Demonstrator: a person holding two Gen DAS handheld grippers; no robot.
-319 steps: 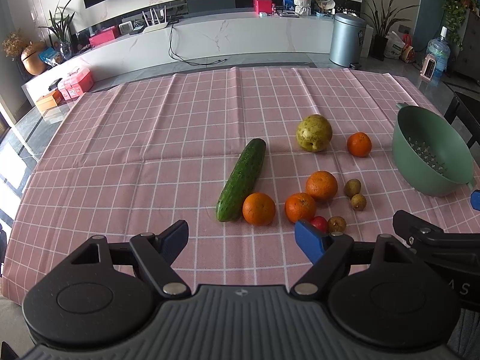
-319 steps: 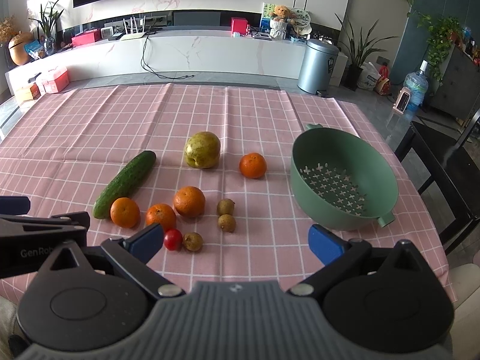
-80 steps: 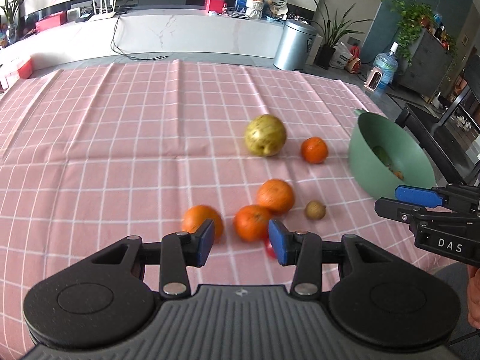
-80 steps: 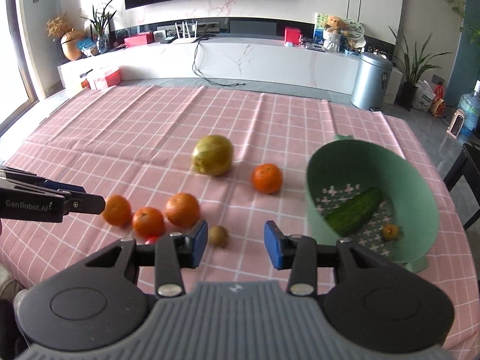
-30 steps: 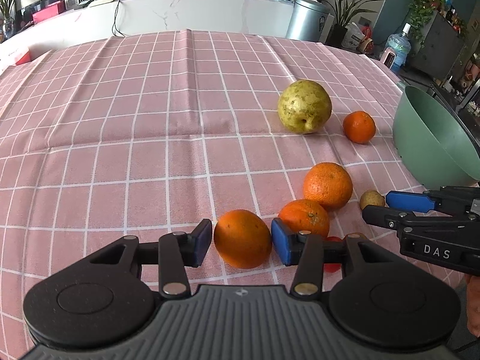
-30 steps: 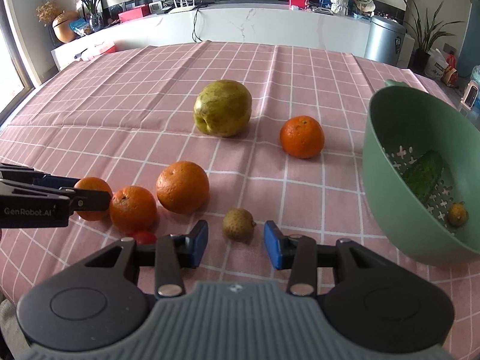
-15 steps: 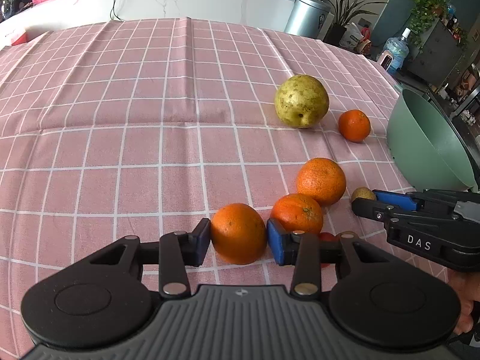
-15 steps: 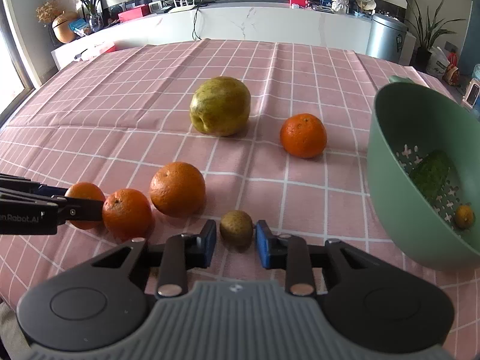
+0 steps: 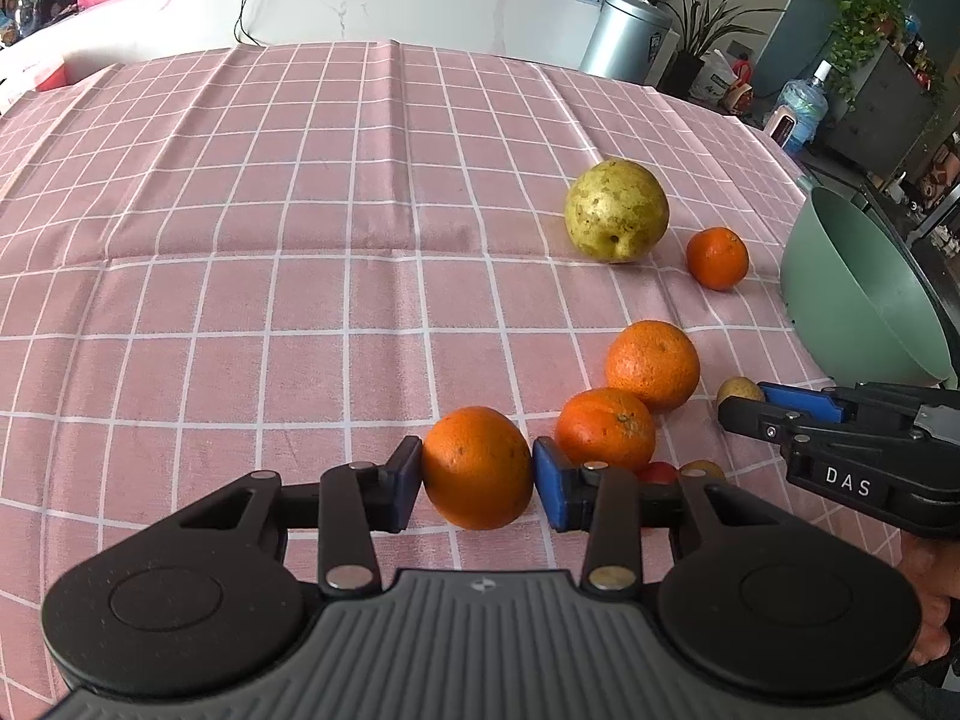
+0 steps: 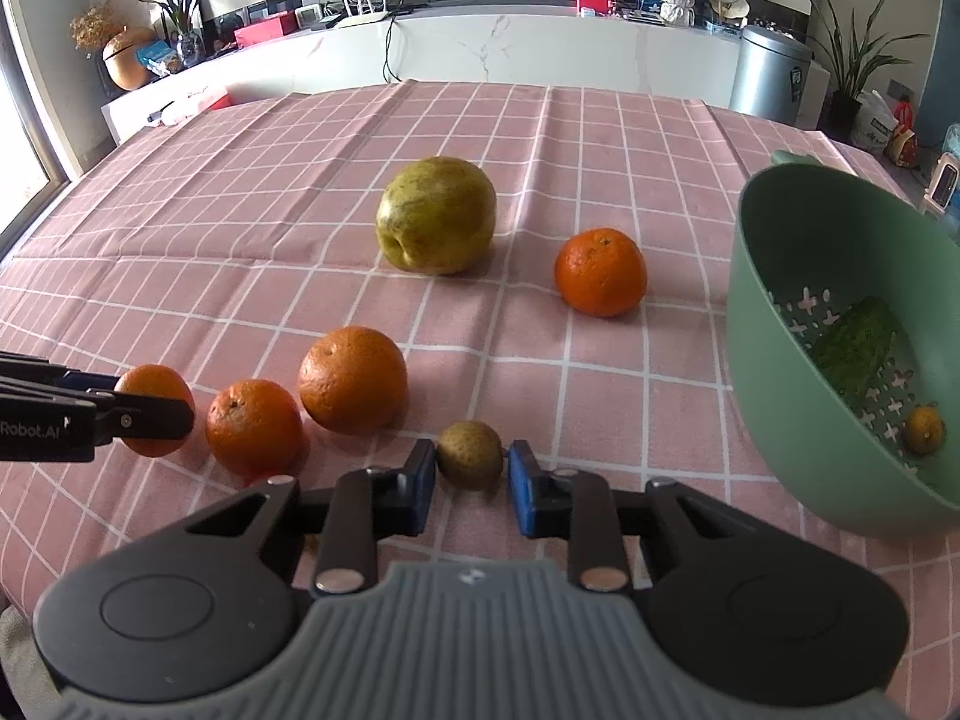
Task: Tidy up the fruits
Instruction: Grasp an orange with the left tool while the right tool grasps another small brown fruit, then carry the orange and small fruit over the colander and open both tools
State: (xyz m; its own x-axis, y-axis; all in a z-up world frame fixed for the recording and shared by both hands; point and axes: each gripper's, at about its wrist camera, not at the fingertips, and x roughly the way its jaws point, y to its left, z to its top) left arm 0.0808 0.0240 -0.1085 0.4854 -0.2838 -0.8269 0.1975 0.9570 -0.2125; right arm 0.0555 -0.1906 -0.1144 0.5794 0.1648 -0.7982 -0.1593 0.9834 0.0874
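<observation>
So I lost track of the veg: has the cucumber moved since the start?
Yes. It no longer lies on the pink tablecloth left of the oranges; it now rests inside the green colander, the cucumber beside a small fruit.

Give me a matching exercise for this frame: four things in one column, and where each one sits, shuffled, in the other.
Things:
1. cucumber
2. kiwi
3. pear
4. nearest orange

Places:
A. between the left gripper pads
B. in the colander
C. between the right gripper pads
D. free on the cloth

Pairs: 1-B, 2-C, 3-D, 4-A
</observation>
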